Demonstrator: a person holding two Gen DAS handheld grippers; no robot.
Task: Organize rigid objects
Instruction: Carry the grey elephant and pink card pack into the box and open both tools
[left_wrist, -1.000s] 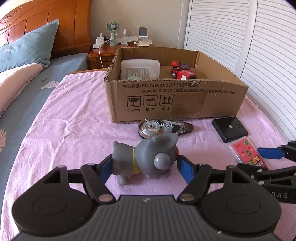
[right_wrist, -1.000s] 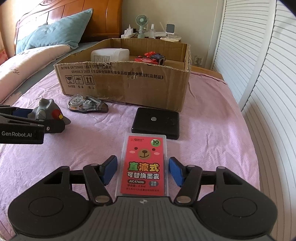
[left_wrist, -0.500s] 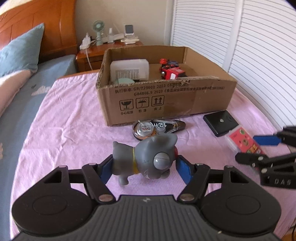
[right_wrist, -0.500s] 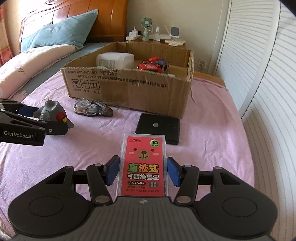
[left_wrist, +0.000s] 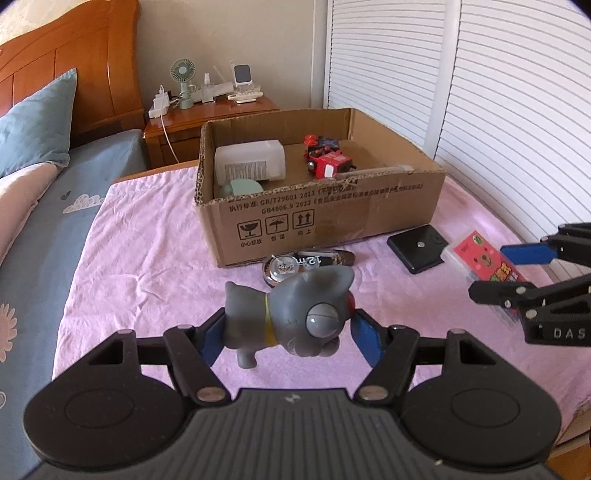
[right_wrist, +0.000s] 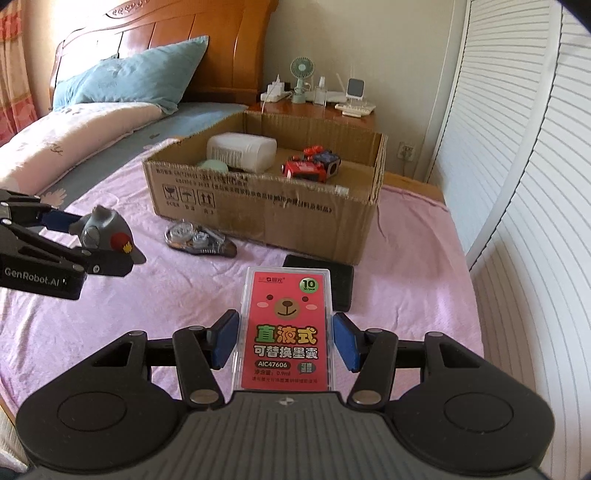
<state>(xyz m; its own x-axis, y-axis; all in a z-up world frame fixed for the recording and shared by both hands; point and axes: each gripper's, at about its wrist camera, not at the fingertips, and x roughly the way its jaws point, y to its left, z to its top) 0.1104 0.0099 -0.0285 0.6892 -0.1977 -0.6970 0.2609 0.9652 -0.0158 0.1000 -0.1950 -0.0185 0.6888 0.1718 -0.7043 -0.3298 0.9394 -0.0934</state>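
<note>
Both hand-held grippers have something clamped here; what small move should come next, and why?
Probably carry both loads forward over the cardboard box. The left hand-held gripper clamps the grey toy cat and the right hand-held gripper clamps the red refill case, both lifted off the pink sheet; the open box already holds other items.

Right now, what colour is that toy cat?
Grey, with a yellow collar; the left wrist view shows the toy cat best.

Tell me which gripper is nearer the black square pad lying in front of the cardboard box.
Right. The right gripper, shut on the red refill case, hangs just before the black pad. The left gripper, holding the grey toy cat, is farther off, beyond the correction tape.
</note>
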